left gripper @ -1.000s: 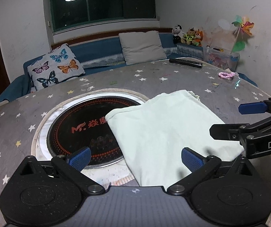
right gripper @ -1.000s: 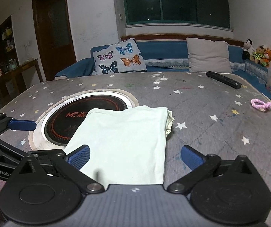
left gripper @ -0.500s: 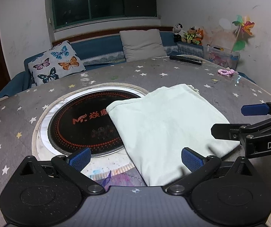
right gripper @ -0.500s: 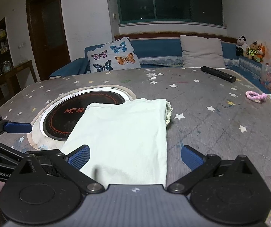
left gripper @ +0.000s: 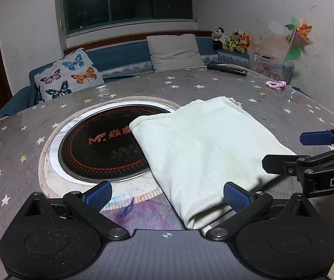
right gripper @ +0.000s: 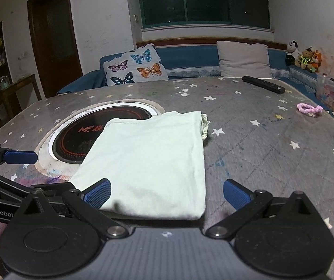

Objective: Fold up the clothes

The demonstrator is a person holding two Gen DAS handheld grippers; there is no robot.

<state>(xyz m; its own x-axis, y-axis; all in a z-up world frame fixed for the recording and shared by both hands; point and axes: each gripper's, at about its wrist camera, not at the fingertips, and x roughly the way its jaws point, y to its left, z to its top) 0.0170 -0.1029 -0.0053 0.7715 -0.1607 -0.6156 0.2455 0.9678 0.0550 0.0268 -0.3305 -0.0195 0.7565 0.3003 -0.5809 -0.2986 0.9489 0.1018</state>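
On the grey star-patterned surface [right gripper: 260, 144]: a pale green folded cloth garment [right gripper: 153, 154], partly overlapping the round black hob (near edge).
Both claws, left [left gripper: 166, 197] and right [right gripper: 167, 194], spread wide and empty; pinch the near corners evenly before folding.

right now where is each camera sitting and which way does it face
Left wrist: on the left gripper, looking across the star-patterned table at the folded pale green cloth; own open fingers show, the right gripper enters from the right.
Right wrist: on the right gripper, facing the same cloth and the sofa; the left gripper enters from the left.
Both share the cloth, round cooktop, and black remote.
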